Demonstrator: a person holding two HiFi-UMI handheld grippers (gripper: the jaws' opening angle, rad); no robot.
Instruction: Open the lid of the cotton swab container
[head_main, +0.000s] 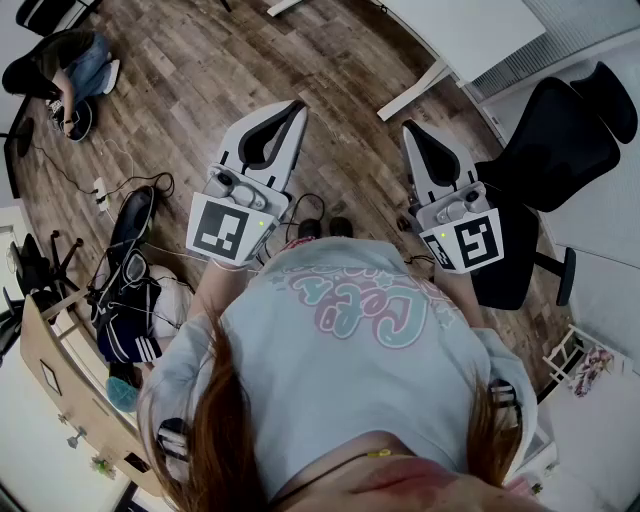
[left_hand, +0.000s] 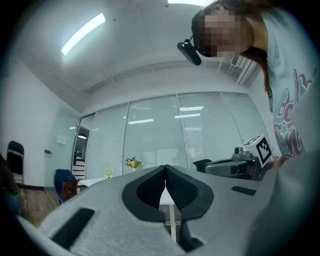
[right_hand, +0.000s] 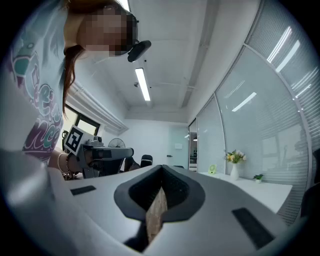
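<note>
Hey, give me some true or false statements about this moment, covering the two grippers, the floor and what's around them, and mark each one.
1. The left hand-held gripper and the right hand-held gripper both have their jaws together, with nothing held. True.
2. A cotton swab container stands on the floor between them. False: no view shows one.
3. The floor is wood-look planks. True.
4. The right hand-held gripper holds a vase of flowers. False: the vase stands far off on a white table.
5. Another person is low on the floor at the head view's upper left. True.
</note>
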